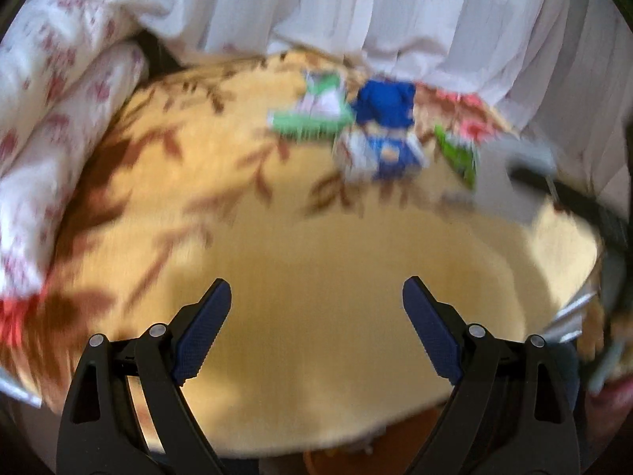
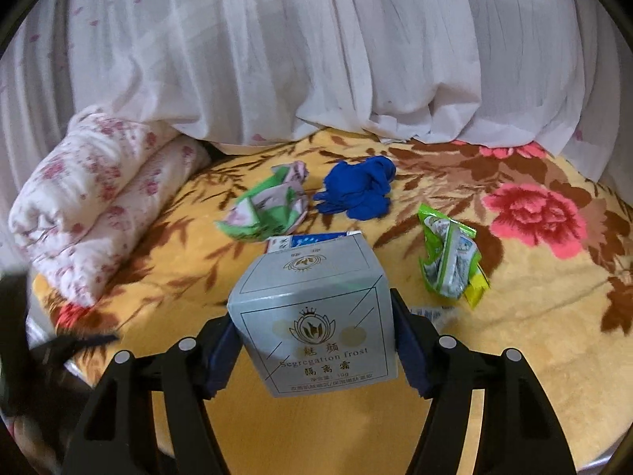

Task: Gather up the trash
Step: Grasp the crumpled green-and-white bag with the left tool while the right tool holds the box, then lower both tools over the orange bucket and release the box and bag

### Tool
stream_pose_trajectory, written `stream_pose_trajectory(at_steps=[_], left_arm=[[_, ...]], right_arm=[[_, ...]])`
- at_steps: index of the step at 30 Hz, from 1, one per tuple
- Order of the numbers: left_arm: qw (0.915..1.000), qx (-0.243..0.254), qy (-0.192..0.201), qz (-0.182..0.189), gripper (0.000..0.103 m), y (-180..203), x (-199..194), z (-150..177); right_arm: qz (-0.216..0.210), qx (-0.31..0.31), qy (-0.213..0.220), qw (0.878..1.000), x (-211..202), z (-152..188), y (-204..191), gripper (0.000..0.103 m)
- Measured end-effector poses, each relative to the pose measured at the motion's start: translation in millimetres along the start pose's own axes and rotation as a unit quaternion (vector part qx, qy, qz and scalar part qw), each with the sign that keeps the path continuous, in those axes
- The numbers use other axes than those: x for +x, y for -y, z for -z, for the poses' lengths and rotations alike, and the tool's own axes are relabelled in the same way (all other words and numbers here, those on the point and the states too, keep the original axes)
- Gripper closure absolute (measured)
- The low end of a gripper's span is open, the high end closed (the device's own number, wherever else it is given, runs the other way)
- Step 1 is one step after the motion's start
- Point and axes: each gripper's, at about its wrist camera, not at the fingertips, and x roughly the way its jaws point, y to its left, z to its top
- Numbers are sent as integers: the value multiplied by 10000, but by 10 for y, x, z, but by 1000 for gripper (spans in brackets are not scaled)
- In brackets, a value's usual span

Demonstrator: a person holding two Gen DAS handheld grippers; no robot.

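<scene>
My right gripper (image 2: 316, 340) is shut on a grey cosmetics box (image 2: 312, 316) and holds it above the yellow flowered blanket (image 2: 534, 336). Beyond it lie a crumpled green and pink wrapper (image 2: 269, 206), a bunched blue glove (image 2: 358, 192) and a green snack wrapper (image 2: 451, 257). A blue and white box (image 2: 312, 240) peeks out behind the grey one. My left gripper (image 1: 316, 316) is open and empty over bare blanket (image 1: 316, 261). Its blurred view shows the green and pink wrapper (image 1: 316, 109), the blue glove (image 1: 385, 105), the blue and white box (image 1: 383, 152) and the green snack wrapper (image 1: 459, 152).
A rolled white quilt with red flowers (image 2: 95, 206) lies at the left, also in the left wrist view (image 1: 59, 138). A white curtain (image 2: 316, 47) hangs along the back. A grey and black thing (image 1: 554, 174), blurred, is at the right of the left wrist view.
</scene>
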Motion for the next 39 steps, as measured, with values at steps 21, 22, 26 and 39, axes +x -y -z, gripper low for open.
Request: stream_pose_trajectory(at_steps=[21,22,26,39], left_arm=[[9967,398,-581,-408,56,33,1577,-1550],[9966,396,-589,-417,56,36,1585,-1538],[9971,496,-419,-404,65,62,1498,-1493],[9980,556,305,24,72,103,515,-1290]], right_arm=[[-196,105,-16,9998,-373,231,185,36],[-188,107,-25,9998,-366,234,190,36],[-189,97,-45,9998,-354,240,185,36],[-231,-167,141,9995,-650,246,10,36]])
